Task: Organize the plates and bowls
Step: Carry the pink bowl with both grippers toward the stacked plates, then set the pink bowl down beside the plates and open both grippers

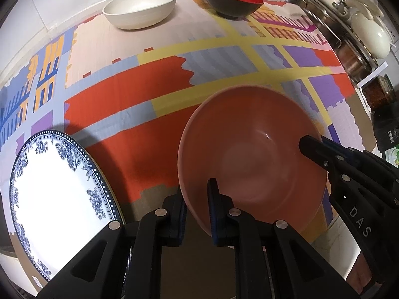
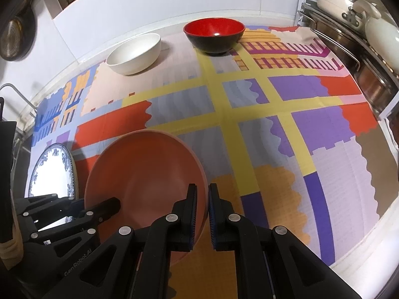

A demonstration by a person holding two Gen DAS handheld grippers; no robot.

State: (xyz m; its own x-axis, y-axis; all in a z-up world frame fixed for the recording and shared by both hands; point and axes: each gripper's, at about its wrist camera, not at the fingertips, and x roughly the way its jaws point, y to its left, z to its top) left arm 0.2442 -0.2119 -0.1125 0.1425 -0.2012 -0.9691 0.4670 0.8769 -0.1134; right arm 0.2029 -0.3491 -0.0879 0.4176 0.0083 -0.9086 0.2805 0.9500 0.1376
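A large pink bowl [image 1: 251,149] is held tilted above the patterned cloth, gripped from both sides. My left gripper [image 1: 197,211] is shut on its left rim, one finger inside and one outside. My right gripper [image 2: 202,211] is shut on its right rim in the same way; it also shows in the left wrist view [image 1: 314,149]. The bowl also shows in the right wrist view [image 2: 144,182]. A blue-and-white plate [image 1: 57,194] lies to the left of the bowl. A white bowl [image 1: 141,7] and a red-and-black bowl [image 1: 232,0] stand at the far side.
A colourful patterned cloth [image 2: 249,114] covers the counter. A rack with metal pots and white lids [image 1: 349,25] stands at the far right. A white tiled wall [image 2: 149,5] runs behind. The left gripper shows at the lower left of the right wrist view [image 2: 74,214].
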